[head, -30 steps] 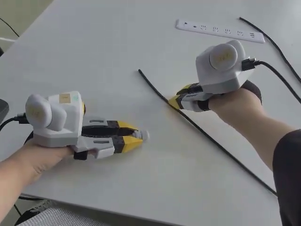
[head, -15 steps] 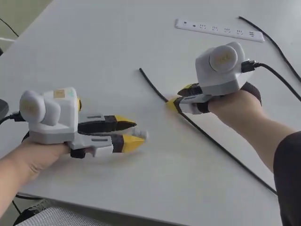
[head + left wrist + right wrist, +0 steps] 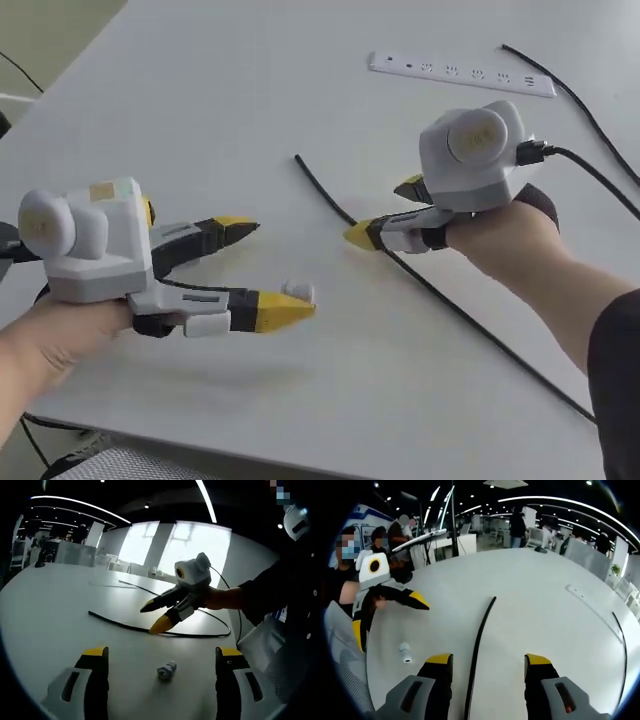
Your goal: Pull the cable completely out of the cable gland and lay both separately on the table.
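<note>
Two gaping empty, left hand-held gripper [image 3: 282, 268], right hand-held gripper [image 3: 378, 210], thin black cable [image 3: 450, 305], stubby white gland [image 3: 298, 292] apart

The left gripper [image 3: 283, 268] and right gripper [image 3: 377, 209] have pale grey housings [image 3: 95, 250] and black, yellow-tipped fingers [image 3: 215, 232]; a dark sleeve [image 3: 615, 350] covers the right arm.

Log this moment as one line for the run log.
left hand-held gripper: open, cable gland on table ahead of it | right hand-held gripper: open, cable between its jaws | cable and cable gland apart, both on table
</note>
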A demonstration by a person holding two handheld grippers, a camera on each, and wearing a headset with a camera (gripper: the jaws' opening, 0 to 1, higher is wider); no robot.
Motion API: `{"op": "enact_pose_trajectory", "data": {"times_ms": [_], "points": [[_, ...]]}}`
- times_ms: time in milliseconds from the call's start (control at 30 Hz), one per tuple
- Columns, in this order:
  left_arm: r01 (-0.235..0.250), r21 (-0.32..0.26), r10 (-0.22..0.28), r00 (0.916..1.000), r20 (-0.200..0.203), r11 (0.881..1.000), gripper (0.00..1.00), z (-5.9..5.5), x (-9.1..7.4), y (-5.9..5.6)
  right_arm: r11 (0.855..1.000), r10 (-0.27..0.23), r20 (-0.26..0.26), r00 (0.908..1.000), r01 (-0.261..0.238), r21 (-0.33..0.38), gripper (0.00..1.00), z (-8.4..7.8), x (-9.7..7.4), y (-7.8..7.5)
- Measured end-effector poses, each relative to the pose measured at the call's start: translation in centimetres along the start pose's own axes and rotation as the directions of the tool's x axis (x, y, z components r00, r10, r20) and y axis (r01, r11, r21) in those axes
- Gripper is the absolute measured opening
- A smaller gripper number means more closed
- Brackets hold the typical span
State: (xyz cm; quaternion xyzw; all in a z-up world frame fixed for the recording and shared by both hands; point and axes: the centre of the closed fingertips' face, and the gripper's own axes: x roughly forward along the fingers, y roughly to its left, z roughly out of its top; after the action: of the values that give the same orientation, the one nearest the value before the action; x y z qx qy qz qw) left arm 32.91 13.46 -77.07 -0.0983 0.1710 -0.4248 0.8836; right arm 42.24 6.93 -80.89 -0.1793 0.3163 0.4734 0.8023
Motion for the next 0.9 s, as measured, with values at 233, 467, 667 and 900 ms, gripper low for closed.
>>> {"op": "enact_pose_trajectory", "data": {"times_ms": [233, 467, 667, 900], "points": [[0.007, -0.015, -0.007, 1.0, 0.0, 1.0, 0.87, 0.6, -0.2, -0.5, 0.998, -0.037, 0.019, 0.9991, 0.036, 0.051, 0.9, -0.2, -0.8, -1.1], [0.005, -0.049, -0.006, 0.9999, -0.011, 0.999, 0.99, 1.0, -0.2, -1.1, 0.995, -0.07, 0.041, 0.9967, 0.066, 0.076, 0.99, -0.3, -2.4, -1.7], [-0.003, -0.042, 0.003, 0.9999, -0.012, 0.999, 0.99, 2.0, -0.5, -1.5, 0.991, -0.085, 0.043, 0.9955, 0.08, 0.107, 0.99, -0.8, -4.0, -2.1], [-0.012, -0.019, 0.011, 0.9989, -0.044, 1.0, 0.99, 2.3, -0.8, -2.3, 0.985, -0.111, 0.029, 0.9935, 0.106, 0.135, 0.99, -1.9, -6.5, -2.7]]}}
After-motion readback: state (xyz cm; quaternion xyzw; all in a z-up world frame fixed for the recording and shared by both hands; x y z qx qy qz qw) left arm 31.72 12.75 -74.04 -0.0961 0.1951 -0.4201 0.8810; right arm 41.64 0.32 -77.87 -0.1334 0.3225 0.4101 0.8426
